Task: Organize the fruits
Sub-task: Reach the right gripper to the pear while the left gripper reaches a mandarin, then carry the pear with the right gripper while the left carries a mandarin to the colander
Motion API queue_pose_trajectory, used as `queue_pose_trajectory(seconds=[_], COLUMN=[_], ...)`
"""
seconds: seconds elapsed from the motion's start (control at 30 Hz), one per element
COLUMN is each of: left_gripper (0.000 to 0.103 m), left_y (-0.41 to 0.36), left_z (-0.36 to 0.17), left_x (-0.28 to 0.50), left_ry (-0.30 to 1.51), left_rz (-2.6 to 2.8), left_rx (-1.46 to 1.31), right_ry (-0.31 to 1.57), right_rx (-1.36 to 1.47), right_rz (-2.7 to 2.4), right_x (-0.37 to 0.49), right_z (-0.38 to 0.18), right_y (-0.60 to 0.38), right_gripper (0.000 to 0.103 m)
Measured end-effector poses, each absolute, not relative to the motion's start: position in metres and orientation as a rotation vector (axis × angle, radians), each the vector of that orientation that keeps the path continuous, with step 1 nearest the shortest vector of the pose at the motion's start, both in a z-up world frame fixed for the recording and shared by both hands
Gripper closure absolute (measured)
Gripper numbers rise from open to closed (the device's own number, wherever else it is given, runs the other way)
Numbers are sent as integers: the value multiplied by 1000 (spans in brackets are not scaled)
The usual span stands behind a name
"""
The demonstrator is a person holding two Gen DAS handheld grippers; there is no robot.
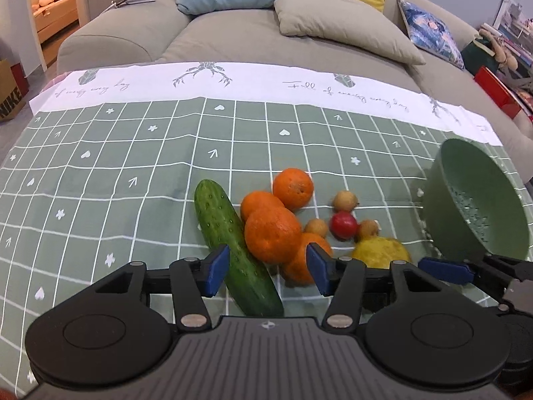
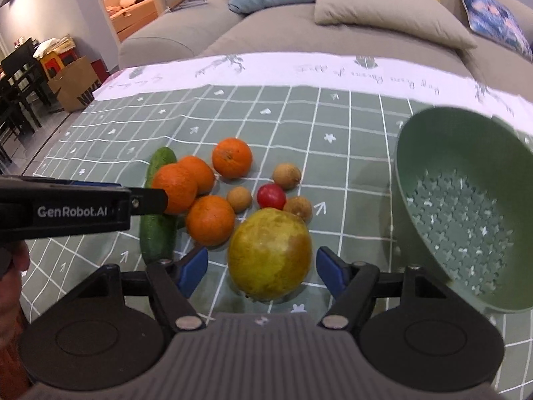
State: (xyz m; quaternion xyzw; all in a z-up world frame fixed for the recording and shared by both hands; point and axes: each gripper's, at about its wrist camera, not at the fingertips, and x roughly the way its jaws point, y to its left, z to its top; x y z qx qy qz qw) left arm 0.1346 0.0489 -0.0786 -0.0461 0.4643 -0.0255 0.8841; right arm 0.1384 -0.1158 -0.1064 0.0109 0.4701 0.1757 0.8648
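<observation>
My left gripper hangs low over the green checked cloth with its jaws spread wide and nothing between the pads but air; below the gap lie the cucumber and the nearest orange, neither of them gripped. My right gripper is just as wide open, its blue pads standing to either side of the big yellow-green fruit without touching it, as far as I can tell. The fruit sits in one cluster on the cloth: four oranges packed together against the cucumber, a small red fruit among three small brown ones just beyond the yellow one. The green colander is tilted at my right, its perforated inside facing me, near the cluster but apart from it. In the right view my left gripper crosses in front of the oranges.
</observation>
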Motion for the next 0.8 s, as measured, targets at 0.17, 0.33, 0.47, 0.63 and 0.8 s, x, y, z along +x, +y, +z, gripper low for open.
queue_pose_trajectory(seconds=[0.17,0.33,0.47,0.63,0.8], left_gripper=[41,49,51,56,58], left_y=[47,48,48,48,48], left_z=[-84,-90,-91,-90,-81], left_x=[147,157,159,160,154], left_ry=[961,981,989,991,974], left_rz=[-81,-82,-87,-90,-91], left_rx=[-92,-105,-110,-113,-120], right_ry=[1006,1023,1036,1032,1027], right_rx=[51,59,66,67,56], right_rz=[378,381,377,383,392], right_x=[148,152,153,155,152], right_z=[-116,-121,-125,-125,-121], right_y=[-117,-118,-119,-119,-120], right_gripper=[34,38,42,43,44])
